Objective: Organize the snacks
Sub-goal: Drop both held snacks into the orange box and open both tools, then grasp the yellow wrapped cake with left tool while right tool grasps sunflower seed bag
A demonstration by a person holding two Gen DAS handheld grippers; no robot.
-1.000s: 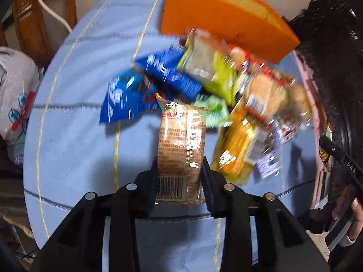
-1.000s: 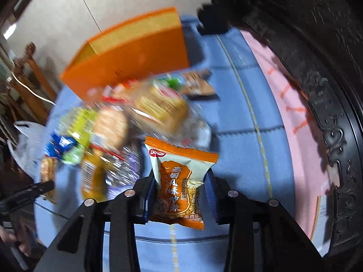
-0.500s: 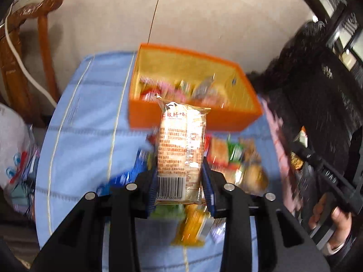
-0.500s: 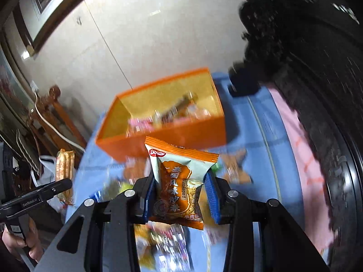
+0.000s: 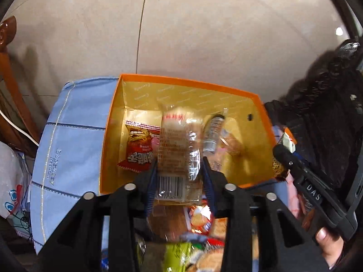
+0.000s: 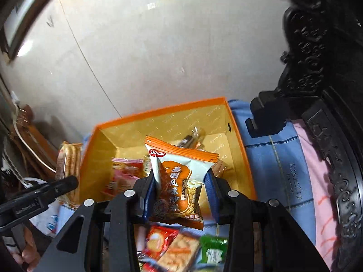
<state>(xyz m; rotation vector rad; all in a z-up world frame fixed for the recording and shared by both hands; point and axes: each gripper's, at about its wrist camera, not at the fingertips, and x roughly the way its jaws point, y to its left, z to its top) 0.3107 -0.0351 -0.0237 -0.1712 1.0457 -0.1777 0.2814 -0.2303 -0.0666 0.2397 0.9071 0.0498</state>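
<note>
Above the orange box (image 5: 113, 122), left tool (image 5: 179, 179) grips a clear-wrapped cake (image 5: 179, 149); right tool (image 6: 181, 195) clamps an orange rice-snack packet (image 6: 179, 181), box at 12 o'clock.

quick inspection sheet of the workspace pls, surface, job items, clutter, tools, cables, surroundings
surface: blue cloth covers the table.
job's things: open orange box already holds several packets, including a red packet.
clutter: loose snack packets lie in front of the box.
grippers: left tool shut on clear-wrapped pastry; right tool shut on orange-and-white packet; both held at the box's near side.
cables: white cord at far left, off the table.
surroundings: pale wall, dark carved furniture.
</note>
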